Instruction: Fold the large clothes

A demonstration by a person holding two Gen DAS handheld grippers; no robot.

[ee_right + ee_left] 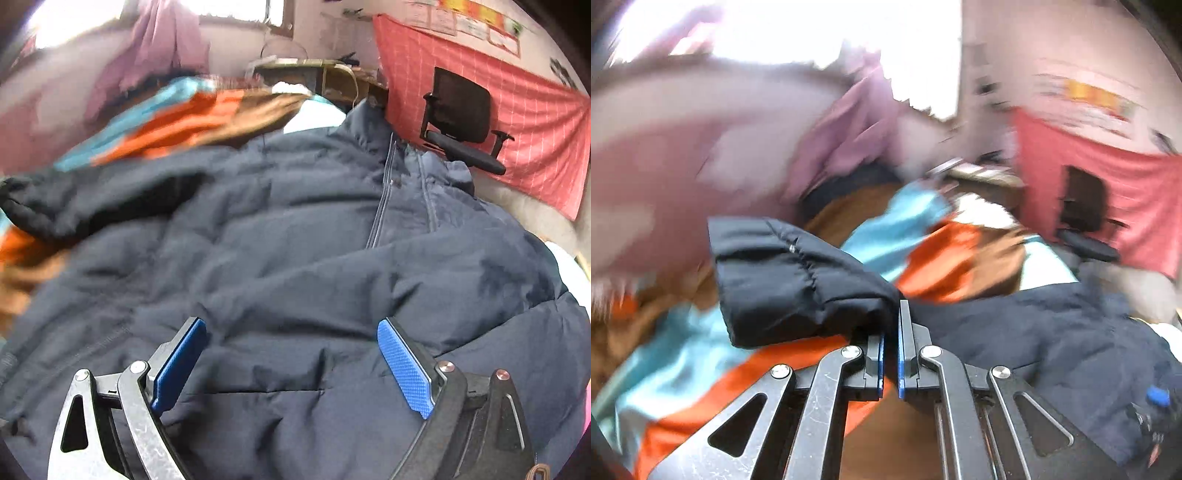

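A dark navy puffer jacket (pixel 295 236) lies spread front up, its zipper (pixel 384 192) running away from me. My right gripper (pixel 291 354) is open, its blue pads (pixel 404 369) spread just above the jacket's lower body. My left gripper (pixel 891 332) is shut on the jacket's sleeve (pixel 790 280) and holds its cuff end lifted above the blanket. The jacket's body (pixel 1052 332) shows to the right in the left wrist view, with the other gripper (pixel 1156 410) at its far edge.
The jacket rests on an orange, teal and brown blanket (pixel 923 251), also seen in the right wrist view (pixel 192 118). A black office chair (pixel 461 122) stands before a red cloth (pixel 524 122) on the wall. Purple fabric (pixel 166 44) hangs by a bright window.
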